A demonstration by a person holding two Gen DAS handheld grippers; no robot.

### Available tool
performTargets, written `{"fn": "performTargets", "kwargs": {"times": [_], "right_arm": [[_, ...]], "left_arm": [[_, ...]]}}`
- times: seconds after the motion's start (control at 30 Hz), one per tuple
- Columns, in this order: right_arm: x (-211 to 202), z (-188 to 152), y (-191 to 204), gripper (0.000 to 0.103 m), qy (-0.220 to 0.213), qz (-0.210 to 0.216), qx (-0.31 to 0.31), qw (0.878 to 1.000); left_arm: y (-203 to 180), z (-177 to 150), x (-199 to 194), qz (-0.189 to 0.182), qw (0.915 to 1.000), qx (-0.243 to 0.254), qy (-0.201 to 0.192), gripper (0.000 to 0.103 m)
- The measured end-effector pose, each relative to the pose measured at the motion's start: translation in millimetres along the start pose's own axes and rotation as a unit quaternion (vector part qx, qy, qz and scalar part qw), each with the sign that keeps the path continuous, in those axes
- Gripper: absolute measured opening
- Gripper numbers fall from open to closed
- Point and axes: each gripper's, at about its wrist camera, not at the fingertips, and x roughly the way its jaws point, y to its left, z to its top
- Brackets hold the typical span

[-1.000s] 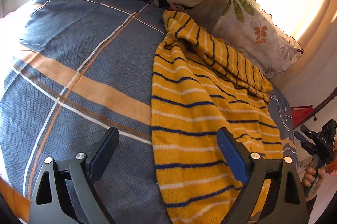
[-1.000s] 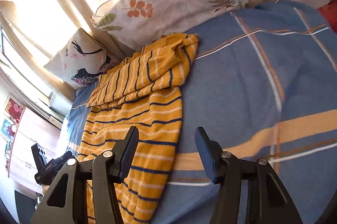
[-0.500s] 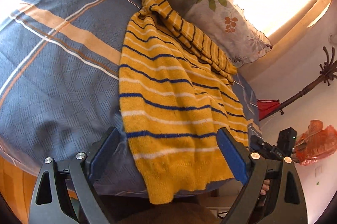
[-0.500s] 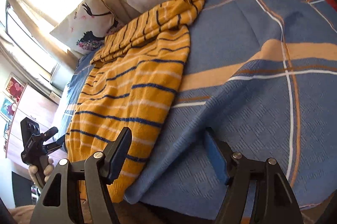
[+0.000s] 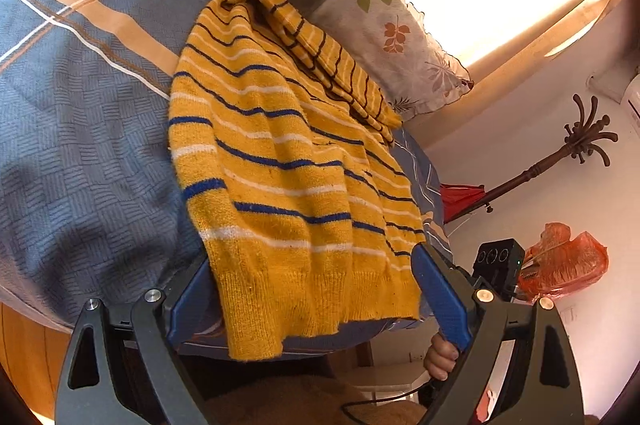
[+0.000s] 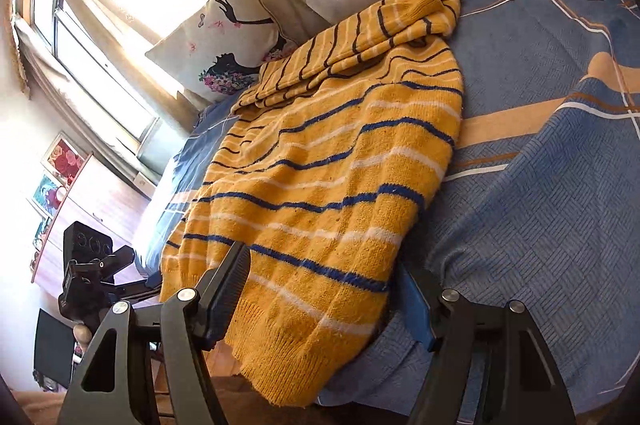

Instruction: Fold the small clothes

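Yellow sweater [image 5: 288, 185] overhangs the bed [image 5: 80, 129], hem exposed for gripping. Both grippers, left [image 5: 316, 301] and right [image 6: 324, 299], straddle it, fingers apart.

Pillows [image 5: 394, 37] crowding sweater's [image 5: 288, 185] far end

Yellow sweater [image 5: 292, 193] showing fuzzy, rough knit; blue bedspread [image 5: 76, 153] lying matt, woven cloth; left gripper [image 5: 320, 299] showing matt black plastic, shiny metal screws; lower-left wood looking smooth.
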Motion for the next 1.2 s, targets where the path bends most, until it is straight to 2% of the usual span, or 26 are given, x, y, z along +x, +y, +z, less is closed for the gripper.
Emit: {"fn": "performTargets", "kwargs": {"times": [0.03,0.07,0.1,0.13,0.17,0.27,0.4,0.57,0.7,0.83,0.93,1.0,1.03,1.07,1.2], "right_arm": [[-0.8,-2.6,1.9,0.071,-0.010,-0.005,0.001,1.000],[-0.5,-4.8,3.3,0.059,-0.017,-0.008,0.003,1.000],[1.4,-7.0,3.8,0.050,-0.018,-0.014,0.005,1.000],[4.8,-8.0,3.7,0.031,-0.015,-0.023,0.007,1.000],[8.0,-8.3,2.6,0.019,-0.010,-0.030,0.010,0.999],[5.1,-0.2,-3.3,0.015,-0.006,-0.013,0.024,1.000],[-25.5,11.6,5.0,0.014,-0.036,0.029,0.027,0.999],[-63.1,8.0,23.0,0.013,-0.057,0.085,0.022,0.994],[-72.9,-12.5,31.8,0.006,-0.046,0.084,0.003,0.995],[-59.4,-16.7,16.9,0.006,-0.032,0.067,0.022,0.997],[-48.2,-13.2,5.2,0.008,-0.025,0.033,0.031,0.999],[-43.5,-11.8,1.8,0.033,-0.023,-0.001,0.027,0.999],[-42.5,-11.3,-0.2,0.059,-0.020,-0.020,0.022,0.999],[-41.4,-11.8,-2.1,0.070,-0.020,-0.034,0.020,0.999],[-33.6,-19.1,-3.4,0.070,-0.004,-0.039,0.009,0.999]], "left_arm": [[-2.8,0.7,2.9,0.003,1.0000,0.001,-0.002,0.087],[-6.1,2.3,6.5,0.012,0.9999,0.004,-0.002,0.067],[-8.6,5.1,10.1,0.027,0.9996,0.008,0.001,0.032],[-9.8,9.0,13.3,0.052,0.9986,0.011,0.003,0.012],[-9.0,13.0,13.0,0.064,0.9979,0.008,-0.001,0.008],[-9.1,21.7,-1.5,0.054,0.9981,0.000,-0.030,0.008],[-24.4,17.1,-37.2,0.041,0.9953,0.033,-0.081,0.008],[-37.7,-0.5,-69.8,0.038,0.9923,0.059,-0.101,0.008],[-36.1,-15.3,-74.2,0.064,0.9902,0.075,-0.099,0.008],[-24.8,-9.2,-63.5,0.065,0.9920,0.065,-0.086,0.008],[-27.8,-4.5,-55.8,0.073,0.9903,0.079,-0.087,0.008],[-32.7,-5.3,-50.5,0.081,0.9884,0.095,-0.086,0.008],[-33.9,-5.0,-48.0,0.081,0.9882,0.100,-0.083,0.008],[-34.8,-5.3,-46.2,0.079,0.9881,0.104,-0.081,0.008],[-35.1,-3.7,-40.6,0.076,0.9882,0.111,-0.074,0.008]]}}
